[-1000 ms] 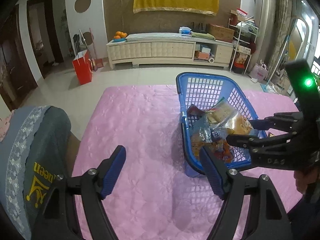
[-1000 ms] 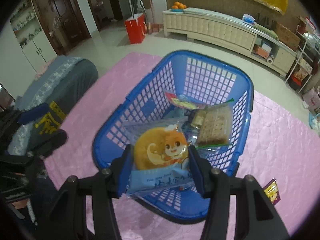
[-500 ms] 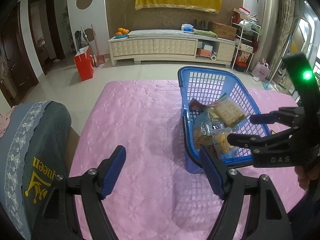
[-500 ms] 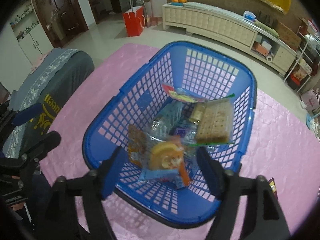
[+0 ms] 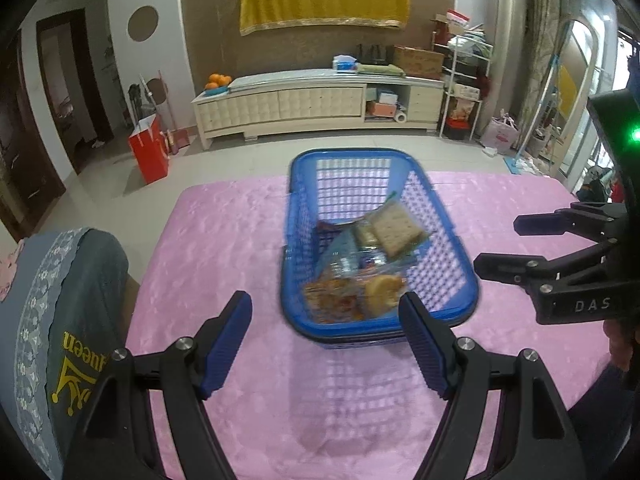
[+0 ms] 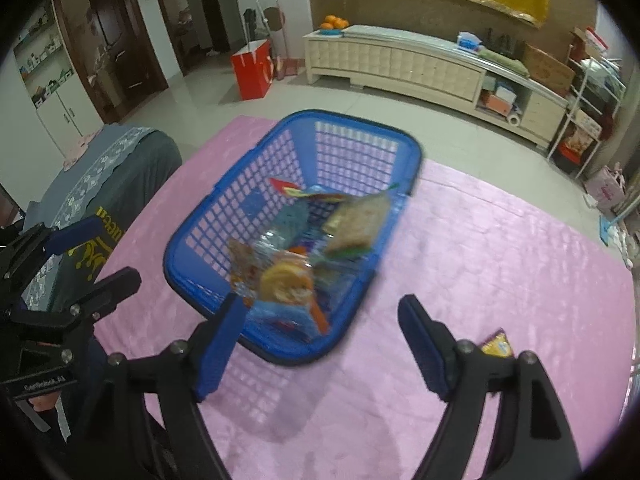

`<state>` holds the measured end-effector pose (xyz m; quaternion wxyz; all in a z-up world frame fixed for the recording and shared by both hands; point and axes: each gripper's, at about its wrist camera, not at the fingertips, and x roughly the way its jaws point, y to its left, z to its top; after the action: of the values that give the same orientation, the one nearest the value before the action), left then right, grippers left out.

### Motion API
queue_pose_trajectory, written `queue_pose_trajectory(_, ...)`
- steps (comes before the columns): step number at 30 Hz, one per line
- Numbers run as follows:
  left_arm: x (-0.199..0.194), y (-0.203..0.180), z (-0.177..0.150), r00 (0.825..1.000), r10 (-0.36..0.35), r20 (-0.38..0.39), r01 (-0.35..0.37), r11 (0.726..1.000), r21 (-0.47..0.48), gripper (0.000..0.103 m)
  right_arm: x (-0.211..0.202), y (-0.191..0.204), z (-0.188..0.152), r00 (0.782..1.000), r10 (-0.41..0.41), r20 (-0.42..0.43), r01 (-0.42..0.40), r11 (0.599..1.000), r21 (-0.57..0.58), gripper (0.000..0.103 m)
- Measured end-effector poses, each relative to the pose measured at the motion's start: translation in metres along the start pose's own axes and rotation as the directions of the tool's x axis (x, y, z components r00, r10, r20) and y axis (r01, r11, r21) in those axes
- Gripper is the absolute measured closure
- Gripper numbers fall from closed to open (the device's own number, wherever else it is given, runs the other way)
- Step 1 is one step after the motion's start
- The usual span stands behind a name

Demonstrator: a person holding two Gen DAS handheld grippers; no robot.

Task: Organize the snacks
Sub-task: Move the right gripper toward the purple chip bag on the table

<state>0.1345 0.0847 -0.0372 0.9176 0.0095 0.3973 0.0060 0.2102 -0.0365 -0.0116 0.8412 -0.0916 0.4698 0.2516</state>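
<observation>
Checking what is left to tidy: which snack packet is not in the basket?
The small yellow-and-maroon packet lying on the pink cloth, beside the right gripper. All the other snacks sit inside the blue basket.

The blue basket point(image 5: 448, 240) and its snack packets point(image 6: 288, 280) are motion-blurred in both views; their printing is unreadable. A small yellow packet point(image 6: 496, 346) near the pink cloth's point(image 6: 500, 248) right edge lies partly hidden behind the right gripper's finger point(image 6: 428, 344).
</observation>
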Motion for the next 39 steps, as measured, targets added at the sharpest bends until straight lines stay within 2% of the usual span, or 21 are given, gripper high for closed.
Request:
queue_pose_trajectory(9,0.005,-0.062,0.003,0.998,-0.061,-0.017,0.061,0.998,0.019,0.029,-0.023,-0.059,-0.033,0.999,-0.047,0.01,0.046,0.998,0.05,0.017)
queue_pose_trajectory(18,0.02,-0.117,-0.008,0.994,-0.103,-0.037,0.103,0.995,-0.006,0.029,-0.021,-0.11,-0.066,0.998,-0.066,-0.015,0.067,0.995,0.072,0.017)
queue_pose_trajectory(26,0.03,-0.158,-0.03,0.995,-0.087,-0.04,0.086,0.996,-0.024,0.029,-0.002,-0.136,-0.09,0.997,-0.063,-0.045,0.064,0.998,0.017,0.017)
queue_pose_trajectory(31,0.046,-0.172,-0.044,0.995,-0.082,-0.054,0.074,0.988,-0.133,0.029,0.011,-0.154,-0.105,0.999,-0.048,-0.025,0.048,0.999,-0.001,0.017)
queue_pose_trajectory(39,0.087,-0.186,-0.051,0.994,0.0,-0.107,-0.016,0.989,-0.149,0.029,0.041,-0.174,-0.124,0.997,-0.079,0.002,0.079,0.994,-0.073,0.017)
